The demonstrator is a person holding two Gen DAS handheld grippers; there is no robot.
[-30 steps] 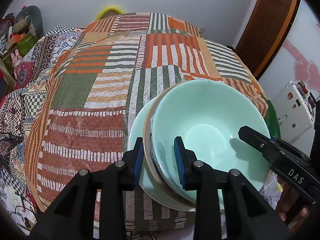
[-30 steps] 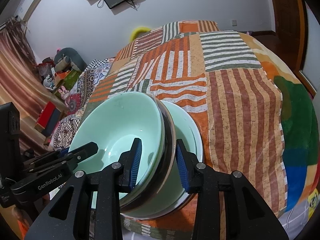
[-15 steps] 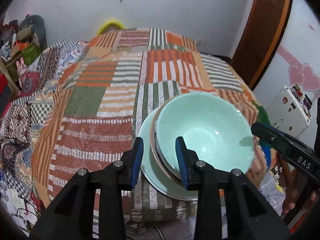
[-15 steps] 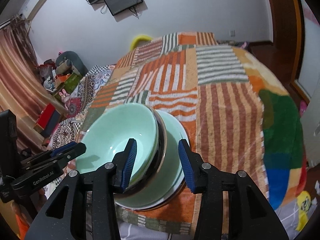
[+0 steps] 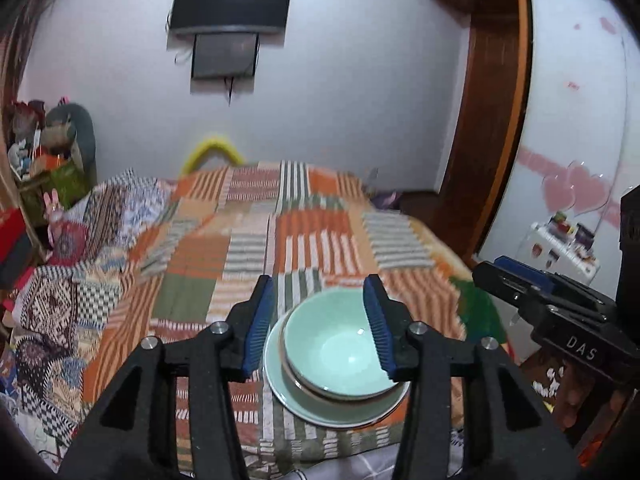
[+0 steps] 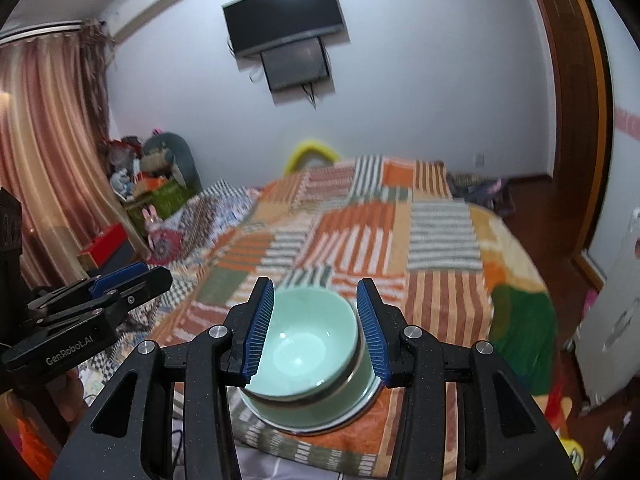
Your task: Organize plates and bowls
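A pale green bowl [image 5: 340,352] sits nested in a brown-rimmed bowl on a pale green plate [image 5: 288,392], near the front edge of the patchwork bedspread [image 5: 192,264]. My left gripper [image 5: 318,292] hovers above and behind the stack, its jaws opening with nothing between the pads. The right gripper [image 5: 504,276] shows at the right edge of that view. In the right wrist view the same bowl [image 6: 308,340] lies below my right gripper [image 6: 314,288], which is open and touches nothing. The left gripper [image 6: 152,276] juts in from the left.
The bed fills the middle of the room. A television [image 5: 230,2] hangs on the far wall. A wooden wardrobe [image 5: 492,120] stands at the right, a white cabinet [image 5: 560,248] beside it. Toys and boxes [image 6: 152,188] and a curtain [image 6: 52,140] crowd the left side.
Both grippers have let go of the bowl rims, risen and pulled back from the stack. Their jaws stand wider. The stack stays on the bed.
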